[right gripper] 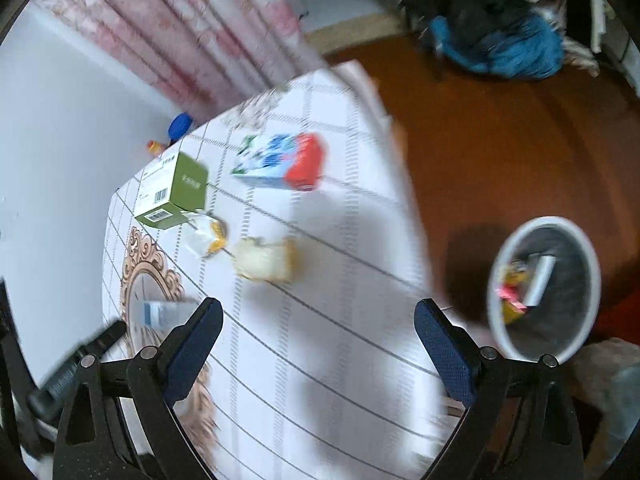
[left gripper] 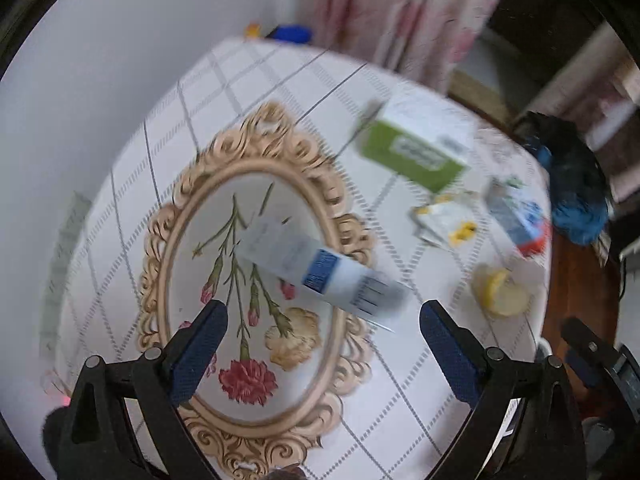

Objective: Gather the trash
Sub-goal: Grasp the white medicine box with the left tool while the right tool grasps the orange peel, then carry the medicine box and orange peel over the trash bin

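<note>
Left gripper [left gripper: 323, 344] wide open, holding nothing, hanging over the flowery tray [left gripper: 188, 216]. Right gripper [right gripper: 318, 344] wide open too, empty, above the checked tablecloth [right gripper: 340, 380].

Some trash already down in the white bin [right gripper: 588, 240] on the floor: about three bits, one grey-white and the rest red and yellow, too blurry to count for sure.

Lots left on the table, so probably not half done. Counted:
- one blue-and-white tube [left gripper: 324, 276] lying across the tray
- one green box [left gripper: 416, 148]
- one blue, white and red carton [right gripper: 282, 162]
- one crumpled white-and-yellow wrapper [left gripper: 444, 220]
- one pale yellow lump [right gripper: 266, 260], maybe bread or peel, hard to tell

Five pieces to go.
</note>
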The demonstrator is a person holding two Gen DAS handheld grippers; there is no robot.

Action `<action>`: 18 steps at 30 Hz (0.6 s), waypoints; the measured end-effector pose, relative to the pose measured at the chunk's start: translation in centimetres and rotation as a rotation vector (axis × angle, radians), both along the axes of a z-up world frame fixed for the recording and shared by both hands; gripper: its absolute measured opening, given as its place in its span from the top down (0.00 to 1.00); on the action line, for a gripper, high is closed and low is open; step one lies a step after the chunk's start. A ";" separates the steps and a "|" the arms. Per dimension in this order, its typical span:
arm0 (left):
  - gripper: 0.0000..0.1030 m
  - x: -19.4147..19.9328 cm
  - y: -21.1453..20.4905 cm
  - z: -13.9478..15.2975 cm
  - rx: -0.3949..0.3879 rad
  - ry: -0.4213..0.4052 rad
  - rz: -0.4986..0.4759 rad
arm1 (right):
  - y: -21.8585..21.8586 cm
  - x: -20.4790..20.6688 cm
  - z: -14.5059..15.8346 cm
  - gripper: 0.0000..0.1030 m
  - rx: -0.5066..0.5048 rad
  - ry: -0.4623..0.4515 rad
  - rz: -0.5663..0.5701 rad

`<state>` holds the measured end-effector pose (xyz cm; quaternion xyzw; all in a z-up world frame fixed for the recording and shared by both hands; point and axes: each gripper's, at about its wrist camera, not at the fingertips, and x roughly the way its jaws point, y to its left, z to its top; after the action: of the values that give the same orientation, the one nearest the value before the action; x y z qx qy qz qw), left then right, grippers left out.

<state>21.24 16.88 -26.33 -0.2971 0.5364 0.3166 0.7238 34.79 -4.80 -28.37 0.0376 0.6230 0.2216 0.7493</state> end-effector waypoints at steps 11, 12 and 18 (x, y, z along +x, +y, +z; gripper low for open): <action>0.08 1.9 2.5 -6.0 -0.250 -0.048 0.164 | 5.0 2.4 -5.4 0.53 -0.009 0.080 -0.043; 0.13 2.0 2.5 -6.1 -0.241 -0.050 0.172 | 5.2 2.4 -5.8 0.56 -0.007 0.089 -0.046; 0.60 1.8 2.1 -5.7 -0.146 -0.036 0.177 | 5.7 2.1 -6.3 0.85 -0.003 0.084 -0.021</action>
<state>23.00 18.99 -32.03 -0.4008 0.5168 0.3338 0.6789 36.88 0.92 -34.64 0.0524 0.6538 0.2110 0.7247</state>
